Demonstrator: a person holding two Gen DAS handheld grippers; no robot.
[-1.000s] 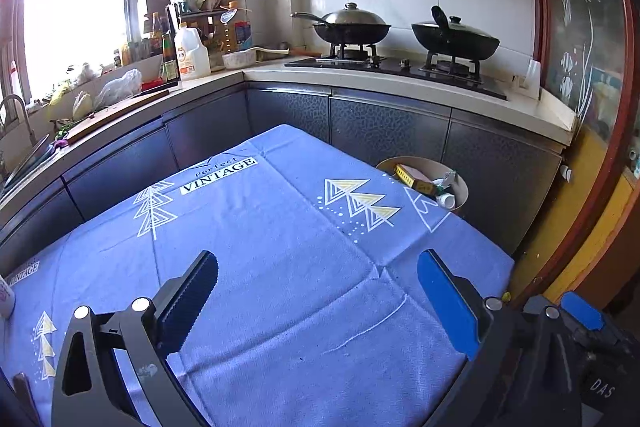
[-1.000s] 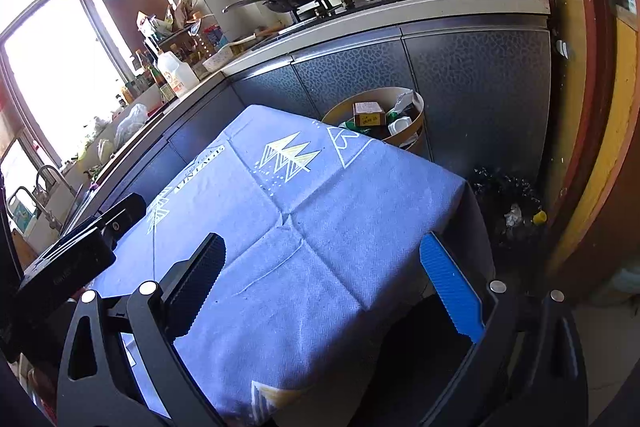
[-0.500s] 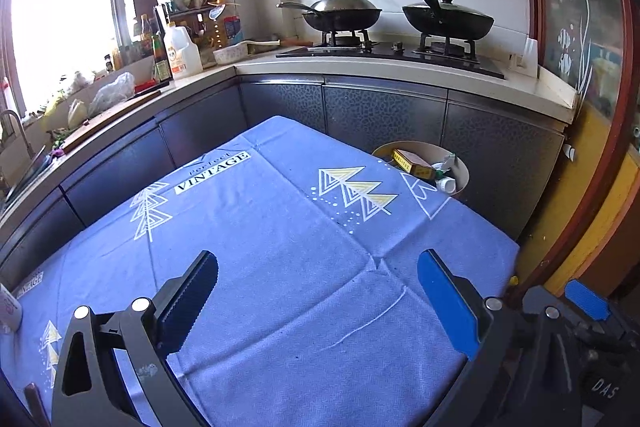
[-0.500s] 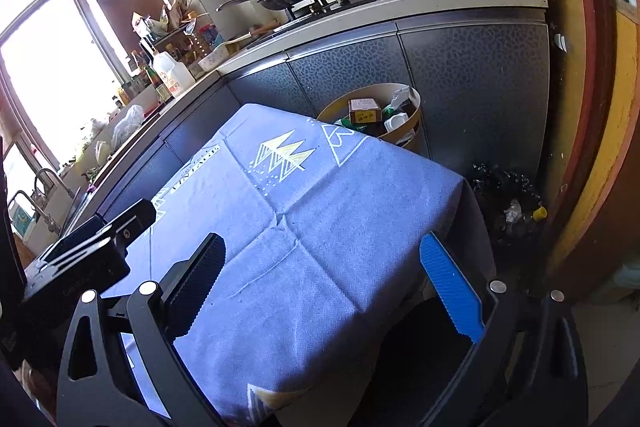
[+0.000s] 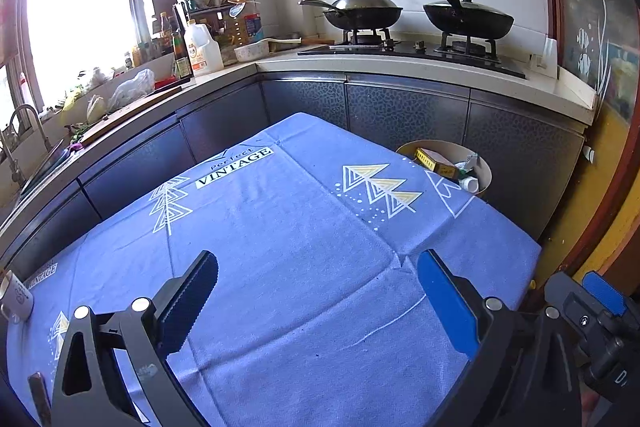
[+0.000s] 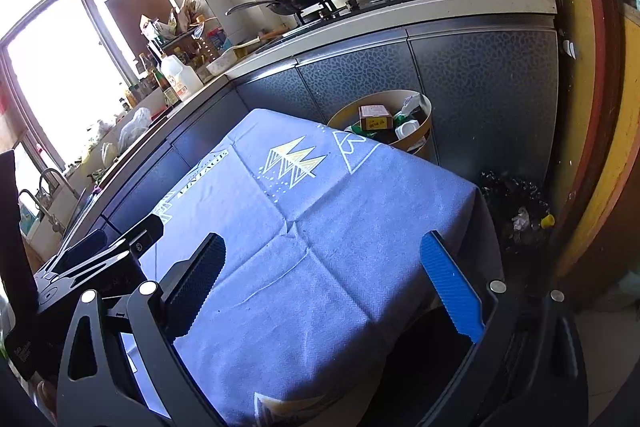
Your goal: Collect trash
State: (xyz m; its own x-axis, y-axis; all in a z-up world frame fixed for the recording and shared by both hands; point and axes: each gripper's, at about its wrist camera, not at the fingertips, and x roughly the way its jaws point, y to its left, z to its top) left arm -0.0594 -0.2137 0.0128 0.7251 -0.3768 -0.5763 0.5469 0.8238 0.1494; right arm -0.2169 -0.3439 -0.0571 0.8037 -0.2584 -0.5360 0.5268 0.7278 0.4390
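My left camera looks forward from above the near part of the table (image 5: pixel 280 267), toward the stove (image 5: pixel 412 47) on the far wall. My right camera sits further right, over the table's near right corner, angled left. Both share the blue cloth, the bin (image 6: pixel 416 139) and the pans.

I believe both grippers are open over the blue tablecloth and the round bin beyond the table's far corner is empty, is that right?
Not quite: the round bin is not empty. The right wrist view shows a brown box and other trash inside it. The rest holds: the left gripper and the right gripper are both open over the blue tablecloth.
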